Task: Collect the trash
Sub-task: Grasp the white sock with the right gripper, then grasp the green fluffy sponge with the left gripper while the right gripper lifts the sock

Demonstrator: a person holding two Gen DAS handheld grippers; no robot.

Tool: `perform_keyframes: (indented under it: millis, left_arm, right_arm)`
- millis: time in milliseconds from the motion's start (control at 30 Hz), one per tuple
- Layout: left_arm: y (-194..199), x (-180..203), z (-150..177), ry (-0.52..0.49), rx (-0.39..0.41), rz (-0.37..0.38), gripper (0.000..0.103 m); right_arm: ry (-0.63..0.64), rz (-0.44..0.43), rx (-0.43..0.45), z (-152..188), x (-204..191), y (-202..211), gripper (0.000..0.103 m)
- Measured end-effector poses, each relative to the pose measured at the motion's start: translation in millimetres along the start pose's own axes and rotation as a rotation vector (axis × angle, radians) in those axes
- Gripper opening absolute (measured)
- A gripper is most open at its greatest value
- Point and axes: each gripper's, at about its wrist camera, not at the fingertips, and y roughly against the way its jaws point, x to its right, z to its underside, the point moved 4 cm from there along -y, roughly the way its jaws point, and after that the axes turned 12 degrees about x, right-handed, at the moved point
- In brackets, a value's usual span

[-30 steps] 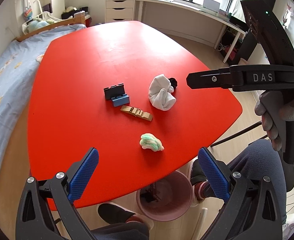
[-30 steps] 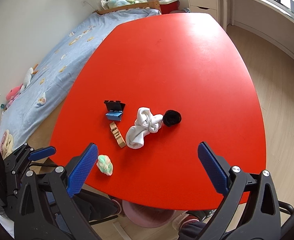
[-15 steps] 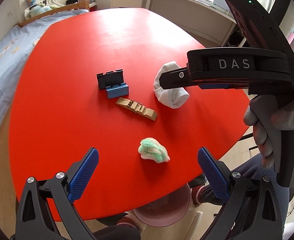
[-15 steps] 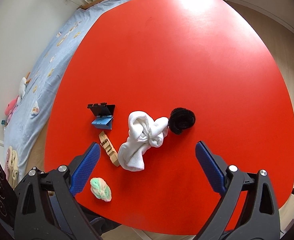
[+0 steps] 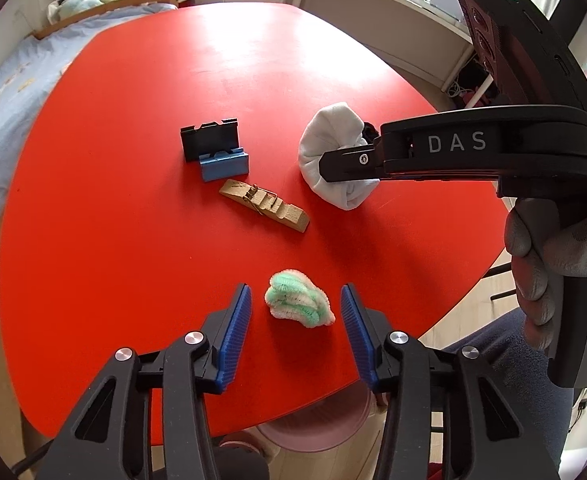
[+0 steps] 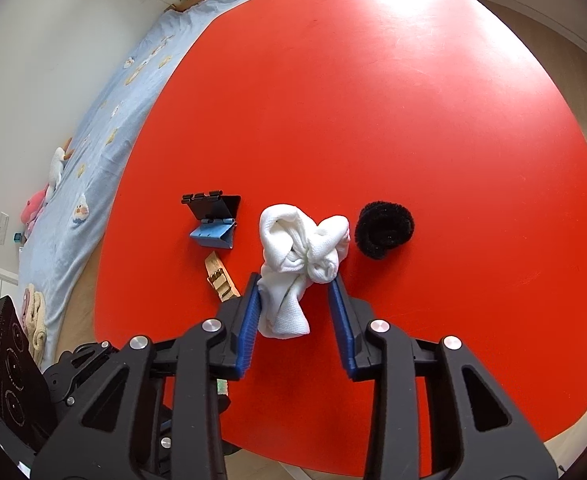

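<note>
A green-and-white fuzzy wad (image 5: 298,300) lies near the front edge of the red table (image 5: 133,240). My left gripper (image 5: 295,304) is low over it, its blue pads on either side of the wad with gaps, open. A knotted white cloth (image 6: 301,256) lies mid-table, also in the left wrist view (image 5: 333,160). My right gripper (image 6: 296,284) straddles the cloth's near end; the left pad touches it, the right pad stands just off it. A black fuzzy ring (image 6: 384,230) lies right of the cloth.
A black and blue clip stand (image 5: 215,152) and a wooden clothespin (image 5: 263,205) lie left of the cloth. A pink bin (image 5: 313,432) stands under the table's front edge. A bed (image 6: 93,120) runs along the table's left side.
Both grippers have moved down and forward and their jaws have narrowed. The left one now brackets the green wad; the right one now brackets the white cloth.
</note>
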Motion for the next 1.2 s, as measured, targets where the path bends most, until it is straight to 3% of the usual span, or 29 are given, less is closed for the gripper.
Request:
perform_keyframes:
  millis: [67,167,767,1200]
  left_arm:
    - [0,0,1,-0.001,-0.005,0.006,0.027]
    - [1,1,2,0.002,-0.003,0.015,0.026]
    - [36,3,-2,-0.009,0.058,0.001,0.025]
    - [89,17,1,-0.061,0.126,-0.012,0.025]
  right_arm:
    - [0.006,0.002,0.007,0,0,1,0.016]
    - [0.017,0.001,0.009,0,0,3,0.015]
    - [0.106,-0.007,0.075,5,-11,45,0.010]
    - [0.326,-0.041,0.116,49,-40,119,0.010]
